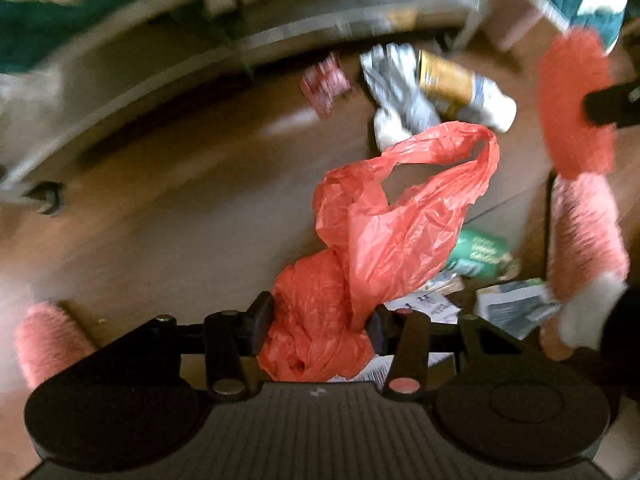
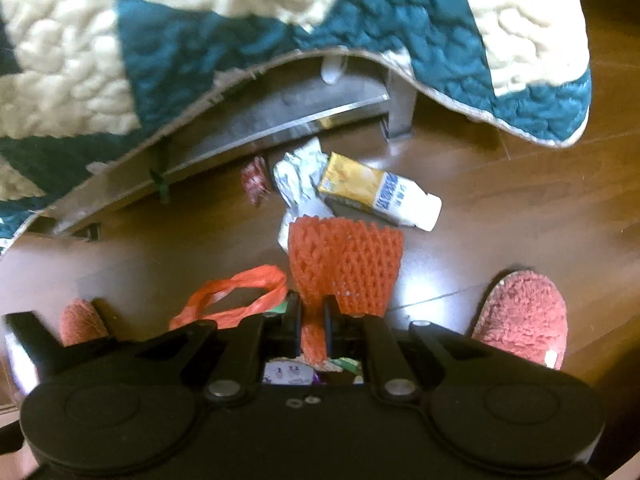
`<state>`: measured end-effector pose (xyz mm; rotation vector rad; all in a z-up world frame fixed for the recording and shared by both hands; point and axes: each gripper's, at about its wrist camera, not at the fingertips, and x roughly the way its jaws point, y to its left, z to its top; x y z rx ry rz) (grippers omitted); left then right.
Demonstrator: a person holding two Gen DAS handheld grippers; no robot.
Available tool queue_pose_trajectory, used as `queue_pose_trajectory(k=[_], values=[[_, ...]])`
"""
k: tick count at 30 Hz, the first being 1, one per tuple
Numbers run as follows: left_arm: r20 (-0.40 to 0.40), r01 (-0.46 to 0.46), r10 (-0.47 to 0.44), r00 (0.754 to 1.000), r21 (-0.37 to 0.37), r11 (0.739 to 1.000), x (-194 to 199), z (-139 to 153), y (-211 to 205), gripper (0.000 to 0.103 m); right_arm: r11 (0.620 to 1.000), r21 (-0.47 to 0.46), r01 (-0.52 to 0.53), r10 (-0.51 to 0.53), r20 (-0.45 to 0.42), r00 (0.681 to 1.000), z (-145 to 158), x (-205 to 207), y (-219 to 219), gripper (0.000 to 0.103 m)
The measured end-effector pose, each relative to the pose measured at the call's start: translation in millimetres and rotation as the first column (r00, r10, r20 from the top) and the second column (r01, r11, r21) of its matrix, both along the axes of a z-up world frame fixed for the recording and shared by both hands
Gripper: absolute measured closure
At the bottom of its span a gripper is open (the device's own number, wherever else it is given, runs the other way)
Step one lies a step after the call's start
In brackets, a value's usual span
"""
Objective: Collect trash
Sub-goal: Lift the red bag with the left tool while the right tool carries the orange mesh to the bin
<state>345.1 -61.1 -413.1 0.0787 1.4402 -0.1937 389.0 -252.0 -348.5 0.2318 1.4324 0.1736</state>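
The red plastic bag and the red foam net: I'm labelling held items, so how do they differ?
The red plastic bag is thin, crinkled film with loop handles; the red foam net is a thick open mesh sleeve. The bag sits bunched in the left claw, whose fingers stand wide; the net is pinched at a narrow end by the right claw, fingers nearly together. Both are red and held above the wooden floor.

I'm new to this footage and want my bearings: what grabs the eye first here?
The crumpled red plastic bag bunched between the left gripper fingers stands out most. Next comes the orange foam fruit net pinched in the right gripper. Beyond both, a yellow and white drink carton lies on the brown wooden floor beside crumpled silver foil, near the bed frame.
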Motion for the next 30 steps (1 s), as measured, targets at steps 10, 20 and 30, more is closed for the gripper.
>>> queue_pose_trajectory(k=[10, 20, 30], values=[[0.195, -0.148, 0.156, 0.968, -0.053, 0.988, -30.7, 154.4, 36.6, 0.056, 0.993, 0.045, -0.105, 0.094, 0.203, 0.975, 89.5, -51.8, 36.2, 0.093], [0.418, -0.215, 0.262, 0.870, -0.157, 0.964, -68.8, 295.0, 60.0, 0.056, 0.962, 0.018, -0.274, 0.237, 0.451, 0.860, 229.4, -114.4, 68.8, 0.093], [0.614, -0.226, 0.313, 0.725, -0.217, 0.950, -86.7, 417.2, 90.4, 0.056, 0.929, -0.034, -0.368, 0.296, 0.663, 0.687, 360.0, -144.4, 89.3, 0.093]])
